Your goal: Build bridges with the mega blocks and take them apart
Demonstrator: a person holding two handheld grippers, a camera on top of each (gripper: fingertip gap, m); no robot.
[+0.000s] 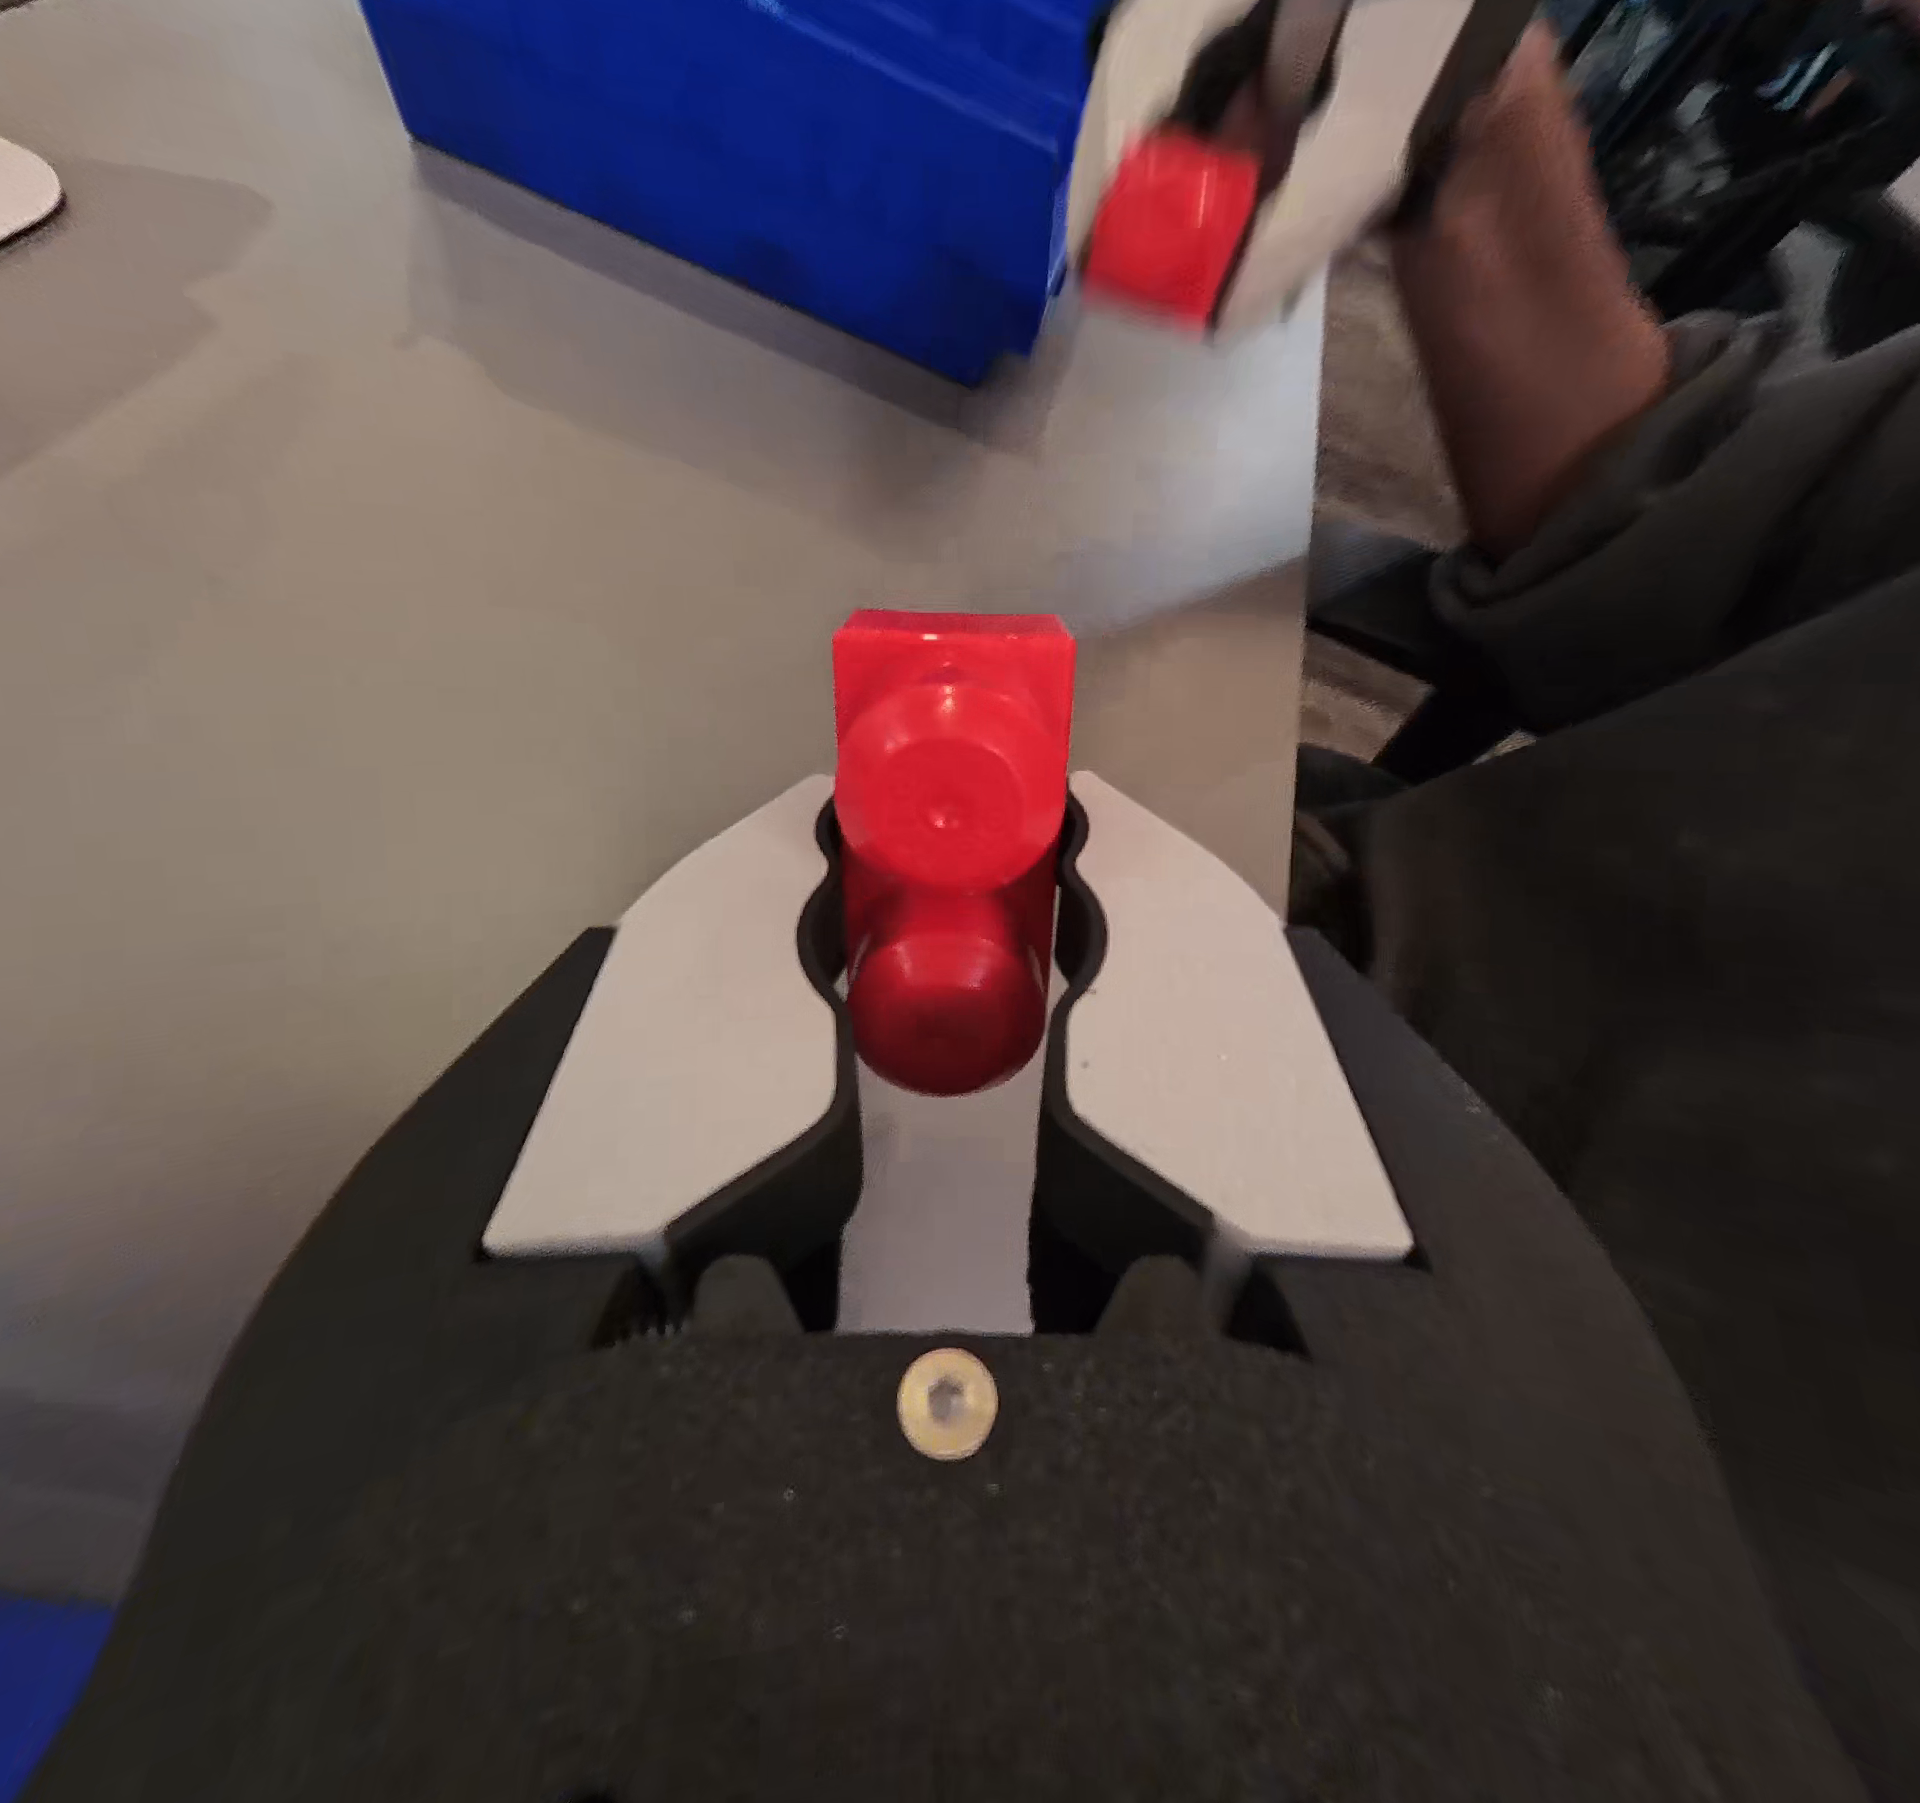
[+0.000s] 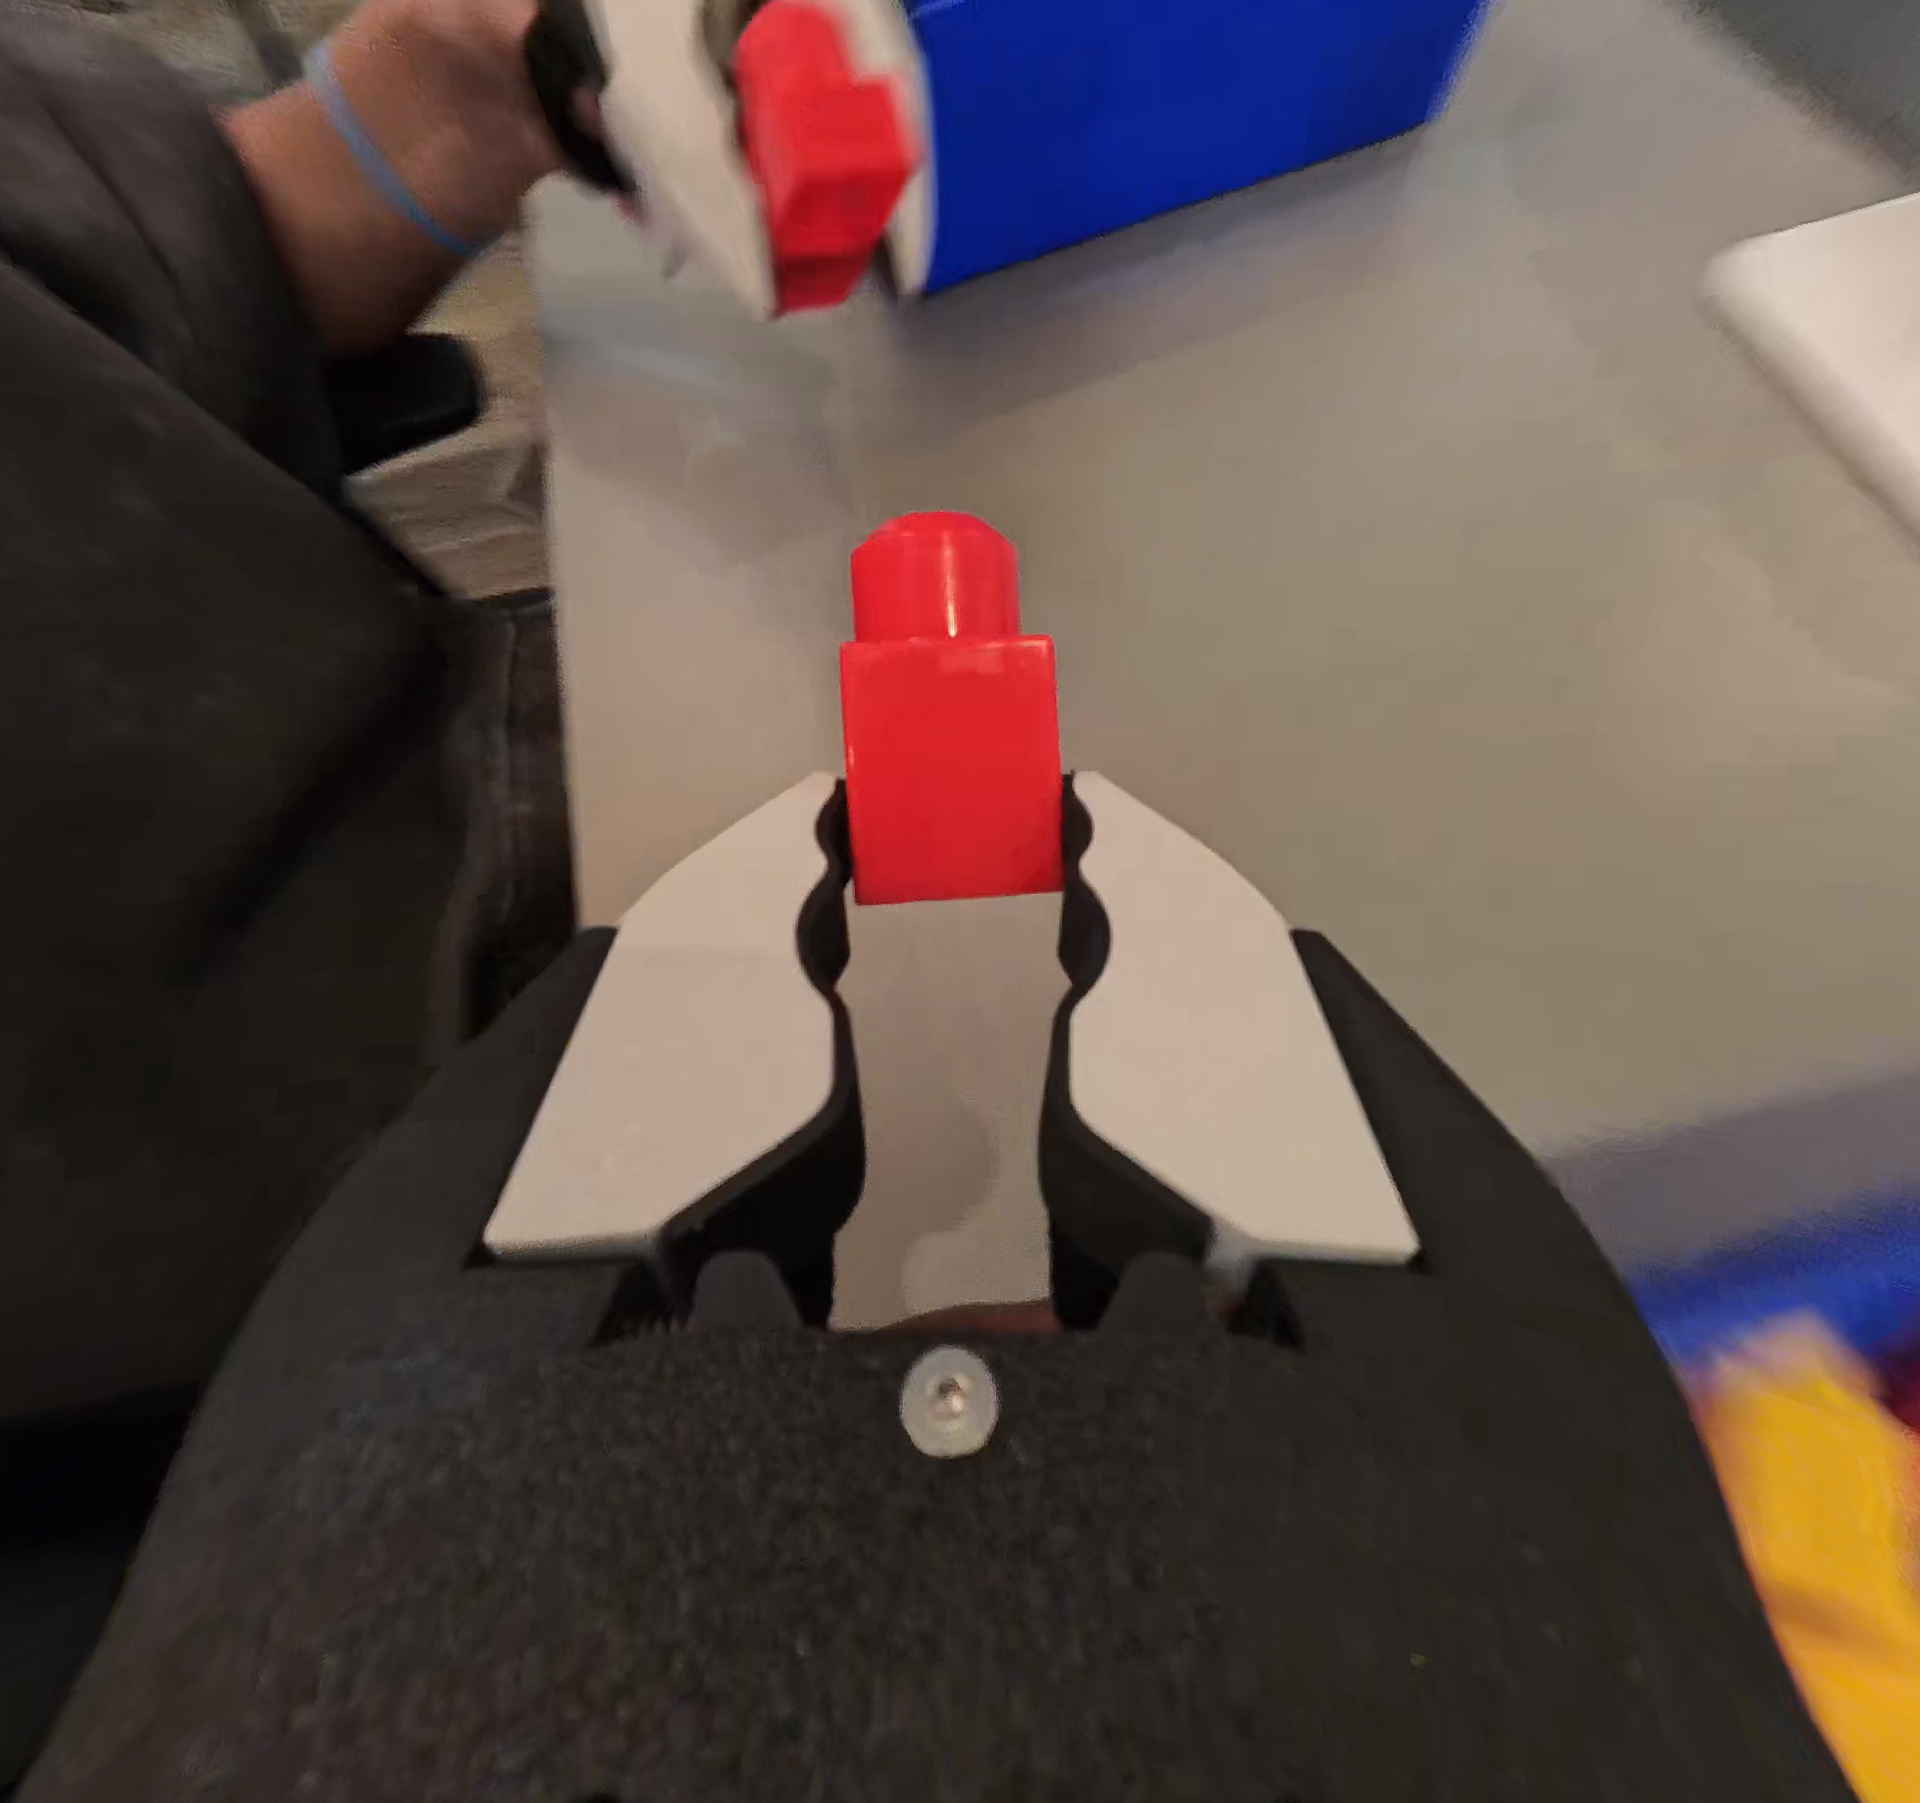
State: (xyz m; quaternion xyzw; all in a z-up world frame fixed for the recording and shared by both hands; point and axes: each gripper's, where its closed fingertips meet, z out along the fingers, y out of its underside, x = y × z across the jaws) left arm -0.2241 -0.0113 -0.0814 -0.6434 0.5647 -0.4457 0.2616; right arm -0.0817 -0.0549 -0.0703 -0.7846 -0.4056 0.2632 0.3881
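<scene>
My left gripper (image 1: 951,818) is shut on a red two-stud block (image 1: 951,797), studs facing the camera, held above the grey table (image 1: 416,714). My right gripper (image 2: 956,808) is shut on a red one-stud block (image 2: 951,745), stud pointing away. Each gripper also shows blurred in the other's view: the right gripper (image 1: 1174,257) with its red block (image 1: 1169,231) at upper right, the left gripper (image 2: 821,278) with its red block (image 2: 821,153) at upper left. The two blocks are apart.
A blue bin (image 1: 727,112) stands on the table at the back, also seen in the right wrist view (image 2: 1164,60), with green pieces inside. Blurred blue and yellow blocks (image 2: 1808,1504) lie at lower right. A white object (image 2: 1839,340) sits at right. The table edge (image 1: 1304,610) and a person's dark sleeve are close. Tip to tip, the grippers are about 15 cm apart.
</scene>
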